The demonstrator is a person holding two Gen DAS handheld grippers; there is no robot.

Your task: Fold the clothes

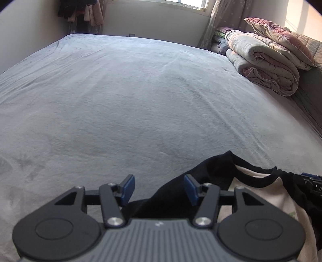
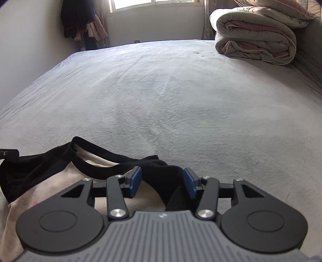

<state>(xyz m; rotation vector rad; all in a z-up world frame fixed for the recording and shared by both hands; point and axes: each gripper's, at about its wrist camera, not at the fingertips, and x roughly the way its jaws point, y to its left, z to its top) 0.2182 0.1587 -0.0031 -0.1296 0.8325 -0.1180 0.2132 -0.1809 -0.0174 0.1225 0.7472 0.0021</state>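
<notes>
A cream shirt with black sleeves and a black collar (image 1: 259,193) lies on the grey bed sheet (image 1: 140,100) near its front edge. My left gripper (image 1: 159,188) is open above the shirt's black left sleeve, with nothing pressed between its blue pads. In the right wrist view the same shirt (image 2: 66,181) spreads to the lower left. My right gripper (image 2: 163,181) is open over the black right shoulder, its pads apart and clear of the cloth. A corner of the right gripper shows at the right edge of the left wrist view.
A rolled quilt (image 1: 263,60) and a pillow (image 1: 281,38) are stacked at the bed's far right. Clothes hang (image 2: 80,18) in the far left corner beside a window (image 2: 153,4). The sheet (image 2: 181,100) stretches wide beyond the shirt.
</notes>
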